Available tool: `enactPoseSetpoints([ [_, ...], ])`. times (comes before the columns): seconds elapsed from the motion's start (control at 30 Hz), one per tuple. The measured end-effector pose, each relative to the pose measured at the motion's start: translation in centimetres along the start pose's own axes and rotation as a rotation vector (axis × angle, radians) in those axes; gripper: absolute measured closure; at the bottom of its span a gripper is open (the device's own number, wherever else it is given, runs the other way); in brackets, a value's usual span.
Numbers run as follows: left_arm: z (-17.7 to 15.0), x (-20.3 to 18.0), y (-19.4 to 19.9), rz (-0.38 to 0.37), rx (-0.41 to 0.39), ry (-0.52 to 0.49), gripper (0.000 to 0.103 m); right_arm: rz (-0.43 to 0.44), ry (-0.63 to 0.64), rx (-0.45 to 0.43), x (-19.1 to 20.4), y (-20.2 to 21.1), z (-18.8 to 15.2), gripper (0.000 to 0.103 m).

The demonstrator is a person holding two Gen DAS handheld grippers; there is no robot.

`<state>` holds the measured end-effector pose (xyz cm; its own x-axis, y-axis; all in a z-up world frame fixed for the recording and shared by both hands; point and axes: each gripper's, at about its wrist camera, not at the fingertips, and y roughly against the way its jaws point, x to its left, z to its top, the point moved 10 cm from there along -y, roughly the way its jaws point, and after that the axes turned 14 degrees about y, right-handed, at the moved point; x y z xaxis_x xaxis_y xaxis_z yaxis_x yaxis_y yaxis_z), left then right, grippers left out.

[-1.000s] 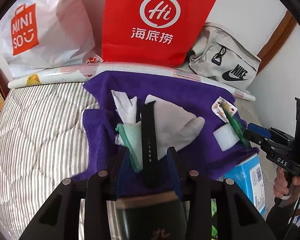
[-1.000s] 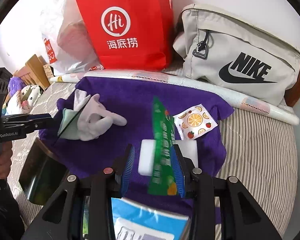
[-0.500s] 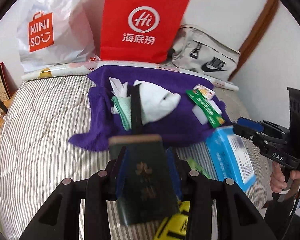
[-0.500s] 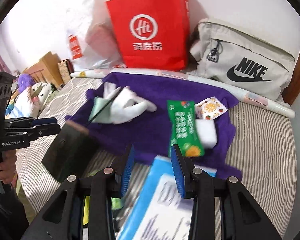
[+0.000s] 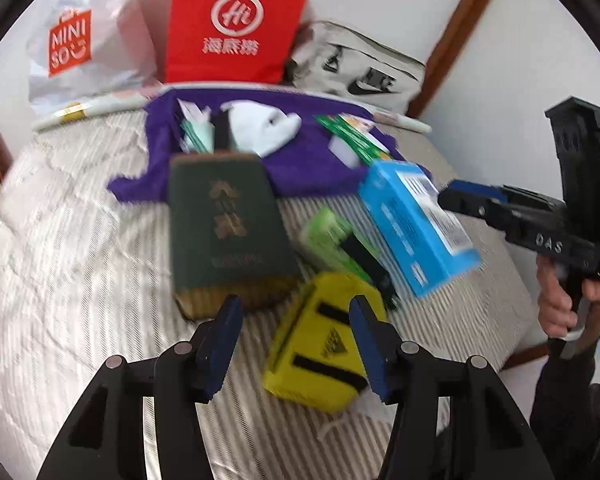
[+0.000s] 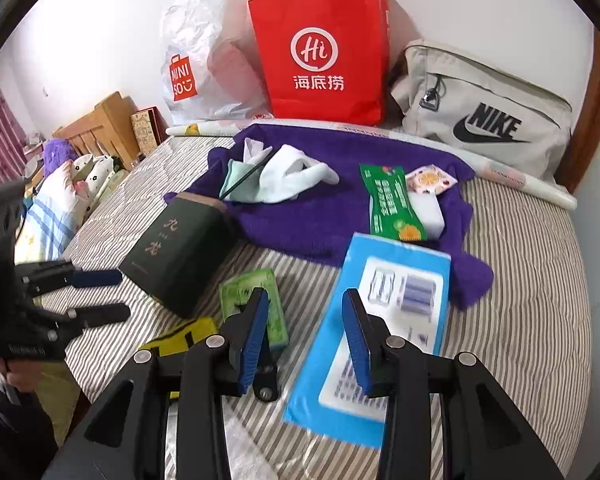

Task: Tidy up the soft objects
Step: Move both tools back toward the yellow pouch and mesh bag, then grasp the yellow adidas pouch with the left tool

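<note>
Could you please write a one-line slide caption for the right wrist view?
Right gripper hovers open over a blue box on the striped mattress, near a purple towel holding soft items.

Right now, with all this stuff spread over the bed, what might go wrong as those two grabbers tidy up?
1. The left gripper, its jaws opening with nothing between them, hangs over the yellow pouch beside the dark green box; it might nudge the box.
2. The blue box overlaps the purple towel; pulling the towel could drag it.
3. The white sock lies tangled with a black strap, so both may lift together.
</note>
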<state>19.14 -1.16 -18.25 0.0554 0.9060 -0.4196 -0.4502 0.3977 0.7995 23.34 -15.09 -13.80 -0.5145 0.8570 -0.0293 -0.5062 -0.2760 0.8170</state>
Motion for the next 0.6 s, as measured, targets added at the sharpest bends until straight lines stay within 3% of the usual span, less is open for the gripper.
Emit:
enactPoseSetpoints([
  [0.1, -1.6, -0.5, -0.5, -0.04, 0.029, -0.005, 0.047, -0.018, -0.01, 0.006, 0.1, 0.6, -0.9, 0.064],
  [0.17, -2.6, -0.8, -1.0, -0.056, 0.038, -0.025, 0.038, -0.034, -0.021, 0.005, 0.1, 1.2, -1.4, 0.064],
  [0.37, -4.4, -1.3, -3.2, -0.103, 0.107, -0.041, 0.034, -0.052, -0.062, 0.009, 0.1, 2.4, -3.7, 0.059],
  [0.6, -4.8, -2.4, -4.6, -0.077, 0.106, -0.122, 0.019, -0.093, -0.038, 0.026, 0.3, 3.1, -4.2, 0.059],
])
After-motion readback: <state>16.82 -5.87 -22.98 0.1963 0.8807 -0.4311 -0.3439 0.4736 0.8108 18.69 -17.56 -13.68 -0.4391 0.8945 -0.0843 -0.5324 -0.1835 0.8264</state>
